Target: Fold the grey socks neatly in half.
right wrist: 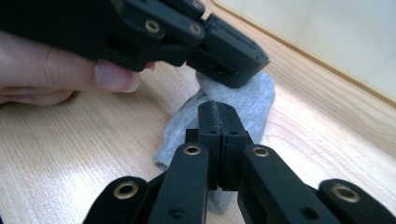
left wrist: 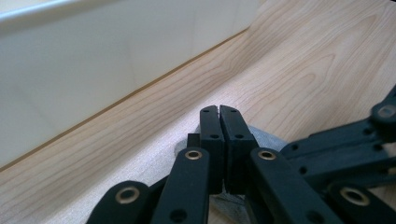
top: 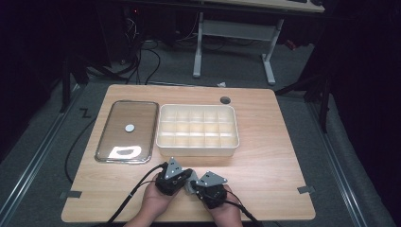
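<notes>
A light wooden table (top: 265, 142) with visible grain carries three things. At centre stands a cream plastic organiser box (top: 197, 130), rectangular with rounded corners, its inside split by thin walls into a grid of small square compartments. Just beside it on the left lies its clear lid (top: 126, 131), a flat transparent panel with a raised rim, a small pale round spot at its middle and a bright glare patch near its front edge.

Near the front edge of the table, a short way in front of the box, lies a small grey sock (right wrist: 252, 105). It is soft knit fabric, heathered in tone, crumpled and folded on itself, with a rolled hem showing at one end.

Both tools are matte black, built from flat linked bars with brass-ringed pivots, each topped by a grey three-cornered plate.

The left gripper (top: 188, 178) has its jaws pressed fully together, no gap between them, and they sit on the grey fabric; in the right gripper view its blocky tip pinches a raised fold of the sock. The left hand (top: 156, 198) wraps the tool from below.

The right gripper (top: 193, 185) is likewise fully closed, jaws flush against each other, their tips on the sock's middle with fabric showing on both sides. The right hand (top: 226, 210) holds it, and the two tools meet tip to tip over the sock
</notes>
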`<state>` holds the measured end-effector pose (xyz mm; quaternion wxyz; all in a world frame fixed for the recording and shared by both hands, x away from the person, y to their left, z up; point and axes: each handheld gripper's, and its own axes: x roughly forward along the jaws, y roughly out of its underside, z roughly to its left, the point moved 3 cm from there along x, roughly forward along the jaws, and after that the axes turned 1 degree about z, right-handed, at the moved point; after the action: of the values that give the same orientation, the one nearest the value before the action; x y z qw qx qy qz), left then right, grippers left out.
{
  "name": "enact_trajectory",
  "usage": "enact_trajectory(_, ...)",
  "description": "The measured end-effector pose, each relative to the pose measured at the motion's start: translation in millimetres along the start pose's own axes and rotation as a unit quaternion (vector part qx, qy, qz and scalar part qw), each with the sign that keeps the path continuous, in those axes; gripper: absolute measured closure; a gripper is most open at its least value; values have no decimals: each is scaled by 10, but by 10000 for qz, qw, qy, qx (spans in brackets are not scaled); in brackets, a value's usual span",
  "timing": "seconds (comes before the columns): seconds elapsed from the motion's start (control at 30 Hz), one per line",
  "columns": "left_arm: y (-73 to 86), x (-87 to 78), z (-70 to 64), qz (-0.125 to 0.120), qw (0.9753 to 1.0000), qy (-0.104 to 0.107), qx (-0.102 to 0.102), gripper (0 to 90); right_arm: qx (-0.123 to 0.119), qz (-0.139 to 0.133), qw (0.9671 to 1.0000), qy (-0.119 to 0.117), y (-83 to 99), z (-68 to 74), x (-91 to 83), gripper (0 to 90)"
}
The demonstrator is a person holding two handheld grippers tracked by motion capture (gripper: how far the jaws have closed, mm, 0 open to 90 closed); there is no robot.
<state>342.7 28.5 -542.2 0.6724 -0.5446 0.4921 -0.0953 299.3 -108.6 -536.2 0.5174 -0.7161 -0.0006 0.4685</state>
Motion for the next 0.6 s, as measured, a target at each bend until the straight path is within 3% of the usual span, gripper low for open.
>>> enact_trajectory(0.17,30,-9,14,-68,10000,-8,-15,894,-71,-218,9997,-48,-81,117,-179,900)
enact_trajectory(0.33,31,-8,10,-77,10000,-6,13,895,-156,74,9998,-86,18,182,-68,900)
enact_trajectory(0.6,35,1,6,-89,9999,-27,68,897,-49,94,9998,-187,79,158,-36,900)
